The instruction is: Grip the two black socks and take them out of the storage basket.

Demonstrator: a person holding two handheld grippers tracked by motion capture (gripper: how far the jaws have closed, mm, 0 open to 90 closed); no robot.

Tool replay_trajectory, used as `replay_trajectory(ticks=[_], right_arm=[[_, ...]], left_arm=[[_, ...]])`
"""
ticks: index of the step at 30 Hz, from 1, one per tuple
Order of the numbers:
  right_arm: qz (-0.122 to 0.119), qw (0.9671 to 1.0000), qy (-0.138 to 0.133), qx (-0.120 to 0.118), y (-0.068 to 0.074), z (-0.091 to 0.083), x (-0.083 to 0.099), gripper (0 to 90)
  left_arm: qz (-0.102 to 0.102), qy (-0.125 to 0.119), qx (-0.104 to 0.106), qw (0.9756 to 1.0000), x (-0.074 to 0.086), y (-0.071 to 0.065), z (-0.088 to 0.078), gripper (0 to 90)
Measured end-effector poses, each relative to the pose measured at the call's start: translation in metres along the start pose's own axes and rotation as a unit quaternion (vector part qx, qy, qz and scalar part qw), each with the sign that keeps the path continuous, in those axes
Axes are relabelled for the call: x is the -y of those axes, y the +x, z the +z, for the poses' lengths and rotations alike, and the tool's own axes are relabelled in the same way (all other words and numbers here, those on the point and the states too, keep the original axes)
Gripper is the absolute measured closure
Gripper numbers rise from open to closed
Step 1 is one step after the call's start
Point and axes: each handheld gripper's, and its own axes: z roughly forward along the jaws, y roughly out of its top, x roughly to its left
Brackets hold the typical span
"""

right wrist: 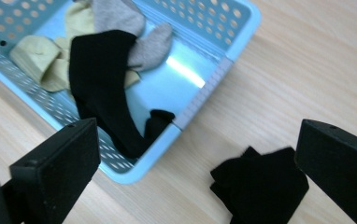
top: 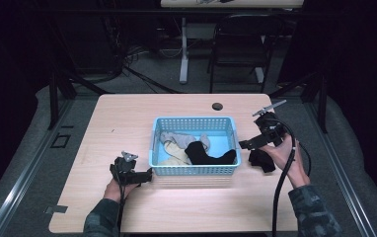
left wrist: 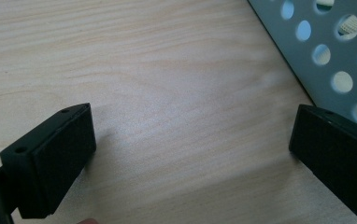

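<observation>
A light blue perforated basket stands mid-table holding a black sock, a grey sock and a yellowish sock. Another black sock lies folded on the wood just right of the basket. My right gripper hovers above that sock, open, with nothing between its jaws. My left gripper rests low at the basket's front left corner, open over bare wood.
The wooden table has a dark round cable port behind the basket. A black chair and a white table leg stand beyond the far edge. Cables trail from both grippers toward the near edge.
</observation>
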Motion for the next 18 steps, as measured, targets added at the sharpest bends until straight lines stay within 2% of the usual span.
replay_trajectory(ticks=[2, 3, 4, 6, 11, 14, 17, 18], right_arm=[[-0.012, 0.9999, -0.001, -0.003, 0.007, -0.002, -0.008, 2.6], [-0.027, 0.9996, 0.002, 0.0, 0.014, -0.002, -0.016, 5.5], [-0.027, 0.9996, 0.002, 0.0, 0.014, -0.002, -0.016, 5.5], [-0.042, 0.9991, 0.003, -0.005, 0.023, 0.002, -0.026, 8.8], [-0.057, 0.9982, 0.011, -0.013, 0.032, 0.009, -0.038, 15.3], [-0.062, 0.9976, 0.016, -0.027, 0.038, 0.017, -0.045, 19.1], [-0.071, 0.996, 0.039, -0.039, 0.044, 0.032, -0.051, 21.4], [-0.071, 0.996, 0.039, -0.039, 0.044, 0.032, -0.051, 21.4]], left_arm=[[0.0, 0.0, 0.0, 1.0, 0.0, 0.0, 0.0, 0.5], [0.0, 0.0, 0.0, 1.0, 0.0, 0.0, 0.0, 0.5], [0.0, 0.0, 0.0, 1.0, 0.0, 0.0, 0.0, 0.5], [0.0, 0.0, 0.0, 1.0, 0.0, 0.0, 0.0, 0.5], [-0.001, 0.0, 0.0, 1.0, 0.0, 0.0, 0.0, 0.6], [0.0, 0.0, 0.0, 1.0, 0.0, 0.0, 0.0, 0.6], [-0.001, 0.0, 0.0, 1.0, 0.0, 0.0, 0.0, 0.6], [-0.001, 0.0, 0.0, 1.0, 0.0, 0.0, 0.0, 0.6]])
